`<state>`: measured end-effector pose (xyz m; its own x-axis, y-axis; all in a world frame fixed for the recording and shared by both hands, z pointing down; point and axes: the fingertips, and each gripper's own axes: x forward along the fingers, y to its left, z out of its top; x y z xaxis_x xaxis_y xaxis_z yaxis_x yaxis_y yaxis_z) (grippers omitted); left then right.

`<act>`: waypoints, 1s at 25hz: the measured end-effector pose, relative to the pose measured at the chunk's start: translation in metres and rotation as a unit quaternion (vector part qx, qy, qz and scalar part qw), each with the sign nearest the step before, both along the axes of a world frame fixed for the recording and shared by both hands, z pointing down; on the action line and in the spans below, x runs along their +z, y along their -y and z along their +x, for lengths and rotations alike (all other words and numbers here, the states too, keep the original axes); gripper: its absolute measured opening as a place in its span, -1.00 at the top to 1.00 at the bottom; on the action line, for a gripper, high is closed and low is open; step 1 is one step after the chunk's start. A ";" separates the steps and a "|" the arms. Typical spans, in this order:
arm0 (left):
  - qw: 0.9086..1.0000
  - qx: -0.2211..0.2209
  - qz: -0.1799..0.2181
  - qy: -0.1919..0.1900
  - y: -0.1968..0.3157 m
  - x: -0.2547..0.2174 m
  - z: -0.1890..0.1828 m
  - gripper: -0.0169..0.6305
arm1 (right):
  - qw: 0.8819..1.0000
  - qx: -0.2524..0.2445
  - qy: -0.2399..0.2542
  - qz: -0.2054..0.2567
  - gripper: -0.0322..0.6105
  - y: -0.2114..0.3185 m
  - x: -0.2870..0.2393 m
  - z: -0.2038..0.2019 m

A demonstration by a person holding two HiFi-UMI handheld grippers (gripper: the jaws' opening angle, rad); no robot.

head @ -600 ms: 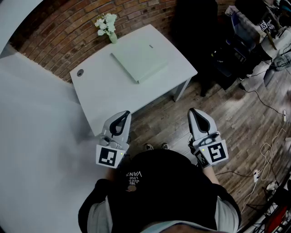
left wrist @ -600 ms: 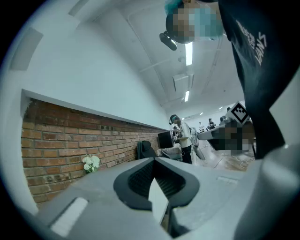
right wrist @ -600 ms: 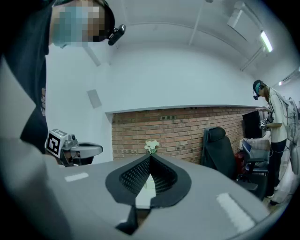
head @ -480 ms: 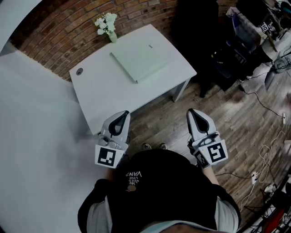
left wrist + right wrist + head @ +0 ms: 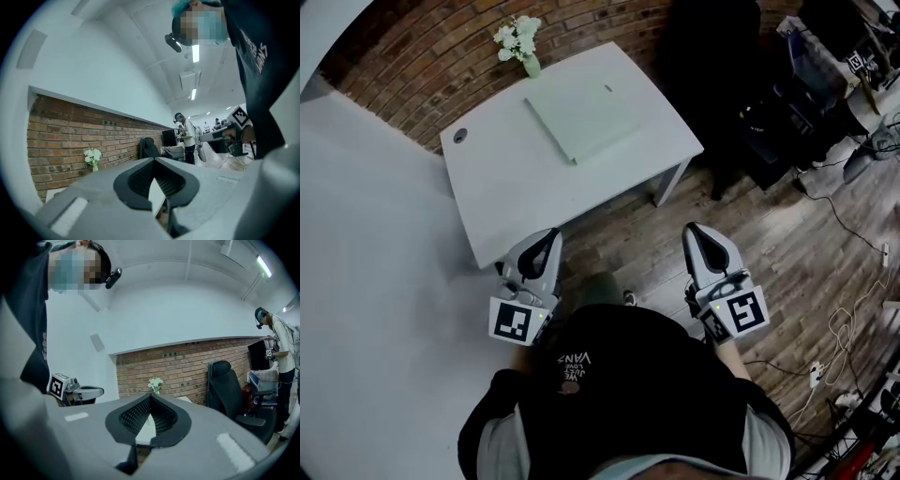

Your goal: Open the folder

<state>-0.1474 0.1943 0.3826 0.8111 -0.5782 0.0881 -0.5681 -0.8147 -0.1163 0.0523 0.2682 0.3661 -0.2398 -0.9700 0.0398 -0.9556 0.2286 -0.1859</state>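
Head view: closed folder [image 5: 581, 117] at twelve o'clock on bench [image 5: 506, 192]; left tongs [image 5: 554, 233], right tongs [image 5: 694, 229] at six o'clock, both closed, empty.

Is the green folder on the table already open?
No, the folder lies closed and flat on the white table, near the flower vase.

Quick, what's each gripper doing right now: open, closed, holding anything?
Left gripper: closed, holding nothing.
Right gripper: closed, holding nothing.
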 end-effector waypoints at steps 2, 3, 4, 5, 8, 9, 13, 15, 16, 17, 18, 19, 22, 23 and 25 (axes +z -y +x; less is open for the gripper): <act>1.000 0.004 -0.001 -0.002 0.005 0.000 0.006 0.95 | 1.000 -0.001 0.005 -0.002 0.90 0.005 0.002 0.004; 1.000 0.007 -0.001 -0.004 0.008 0.001 0.010 0.95 | 1.000 -0.002 0.010 -0.004 0.90 0.008 0.002 0.005; 1.000 0.010 -0.001 -0.004 0.011 0.002 0.012 0.95 | 1.000 -0.002 0.014 -0.006 0.90 0.013 0.003 0.006; 1.000 0.012 -0.002 -0.003 0.015 0.003 0.014 0.95 | 1.000 -0.002 0.016 -0.007 0.90 0.018 0.004 0.007; 1.000 0.015 -0.013 -0.001 0.029 0.006 0.019 0.95 | 1.000 -0.003 0.018 -0.009 0.90 0.034 0.003 0.008; 1.000 0.018 -0.013 -0.001 0.035 0.006 0.020 0.95 | 1.000 -0.004 0.017 -0.009 0.90 0.041 0.003 0.008; 0.999 0.037 -0.006 0.014 0.065 0.007 0.028 0.95 | 1.000 0.008 0.015 -0.005 0.90 0.070 0.000 0.013; 0.999 0.048 -0.005 0.014 0.082 0.005 0.032 0.95 | 1.000 0.022 0.015 -0.002 0.90 0.084 -0.002 0.016; 0.998 0.053 -0.004 0.014 0.089 0.004 0.033 0.95 | 1.000 0.027 0.014 -0.002 0.90 0.090 -0.002 0.016; 0.998 0.058 -0.003 0.014 0.097 0.004 0.034 0.95 | 0.999 0.030 0.016 -0.004 0.90 0.097 -0.003 0.015; 0.998 0.063 -0.004 0.015 0.105 0.004 0.036 0.95 | 0.999 0.032 0.019 -0.006 0.90 0.104 -0.004 0.014; 0.998 0.068 -0.005 0.016 0.113 0.005 0.037 0.95 | 0.999 0.036 0.020 -0.006 0.90 0.111 -0.005 0.013; 0.996 0.084 -0.005 0.013 0.137 0.006 0.040 0.95 | 0.999 0.053 0.012 0.000 0.90 0.130 -0.007 0.015; 0.996 0.088 -0.005 0.013 0.145 0.007 0.041 0.95 | 0.998 0.059 0.009 0.000 0.90 0.135 -0.007 0.016; 0.995 0.096 -0.005 0.012 0.160 0.008 0.044 0.95 | 0.998 0.066 0.012 -0.004 0.90 0.147 -0.006 0.016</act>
<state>-0.1037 0.0344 0.3910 0.9038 -0.4124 0.1148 -0.3995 -0.9089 -0.1195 0.0679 0.1213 0.3597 -0.1101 -0.9930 0.0426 -0.9726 0.0988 -0.2103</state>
